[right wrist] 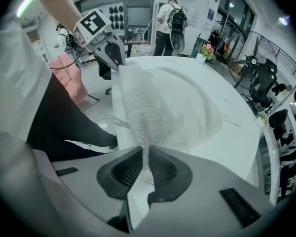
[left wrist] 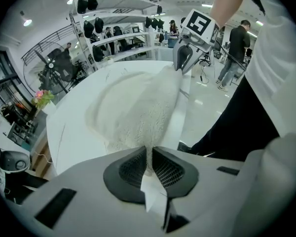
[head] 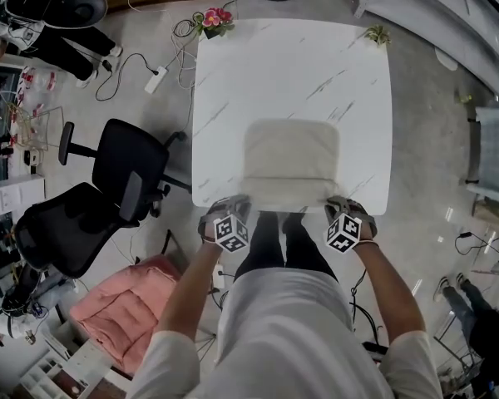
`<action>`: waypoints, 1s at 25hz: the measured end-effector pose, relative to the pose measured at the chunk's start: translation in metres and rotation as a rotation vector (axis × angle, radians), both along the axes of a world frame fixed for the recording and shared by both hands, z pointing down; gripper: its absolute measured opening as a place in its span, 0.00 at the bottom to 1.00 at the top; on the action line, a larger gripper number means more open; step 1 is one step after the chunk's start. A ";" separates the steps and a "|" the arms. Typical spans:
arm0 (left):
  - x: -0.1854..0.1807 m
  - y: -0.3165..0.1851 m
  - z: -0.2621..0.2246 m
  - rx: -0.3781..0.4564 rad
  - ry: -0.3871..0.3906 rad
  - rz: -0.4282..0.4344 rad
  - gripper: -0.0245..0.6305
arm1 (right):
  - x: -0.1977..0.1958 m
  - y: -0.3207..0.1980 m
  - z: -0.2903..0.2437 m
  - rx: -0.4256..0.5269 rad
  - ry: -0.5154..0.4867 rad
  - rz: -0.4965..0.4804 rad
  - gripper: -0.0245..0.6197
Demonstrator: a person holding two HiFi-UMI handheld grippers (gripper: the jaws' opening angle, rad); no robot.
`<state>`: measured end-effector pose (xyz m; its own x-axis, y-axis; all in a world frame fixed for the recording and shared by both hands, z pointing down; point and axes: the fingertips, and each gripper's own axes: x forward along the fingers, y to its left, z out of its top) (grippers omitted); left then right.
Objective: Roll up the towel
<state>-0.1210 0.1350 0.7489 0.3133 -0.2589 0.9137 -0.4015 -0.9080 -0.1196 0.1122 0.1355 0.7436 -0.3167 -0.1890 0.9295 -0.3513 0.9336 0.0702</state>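
Cream terry-cloth towel point(head: 291, 160): in the head view it lies flat on the white marble-patterned square table point(head: 233, 81), at the table's 6 o'clock side, its near hem at the table edge.
- Left gripper point(head: 235, 202): at the towel's 7 o'clock corner, marker cube facing up.
- Right gripper point(head: 338, 204): at the towel's 5 o'clock corner.
- Black office chair point(head: 121, 173): on the floor at the table's 9 o'clock.
- Pink cushion point(head: 121, 310): at 7 o'clock.
- Pot of pink flowers point(head: 216, 19): at the table's 11 o'clock corner.

Left gripper view.
- Left gripper point(left wrist: 149, 164): black mesh pads closed tight on a pinched fold of the towel point(left wrist: 133, 112).
- Towel: the hem is lifted into a ridge that runs up toward 1 o'clock.
- Right gripper point(left wrist: 183, 58): grips the far end of that ridge.
- Table point(left wrist: 69, 142): shows bare at 9 o'clock.

Right gripper view.
- Right gripper point(right wrist: 145, 167): pads clamped on the towel point(right wrist: 167, 107) edge.
- Towel: the raised hem runs up toward 11 o'clock, and the rest lies on the table point(right wrist: 237, 132).
- Left gripper point(right wrist: 116, 53): holds the other corner.
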 end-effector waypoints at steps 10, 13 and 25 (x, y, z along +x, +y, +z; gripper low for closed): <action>-0.004 0.032 -0.014 -0.192 0.048 0.086 0.12 | -0.005 0.036 -0.014 -0.170 -0.016 -0.078 0.12; -0.002 0.021 -0.022 -0.265 0.057 0.118 0.12 | -0.004 0.024 -0.022 -0.204 -0.030 -0.068 0.12; 0.002 -0.058 -0.027 -0.337 0.036 0.180 0.14 | -0.002 -0.058 -0.028 -0.219 -0.068 0.088 0.14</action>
<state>-0.1192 0.0769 0.7215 0.3596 0.1158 0.9259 -0.2309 -0.9504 0.2086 0.1106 0.0776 0.7157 -0.3709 -0.0149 0.9286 -0.4292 0.8894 -0.1572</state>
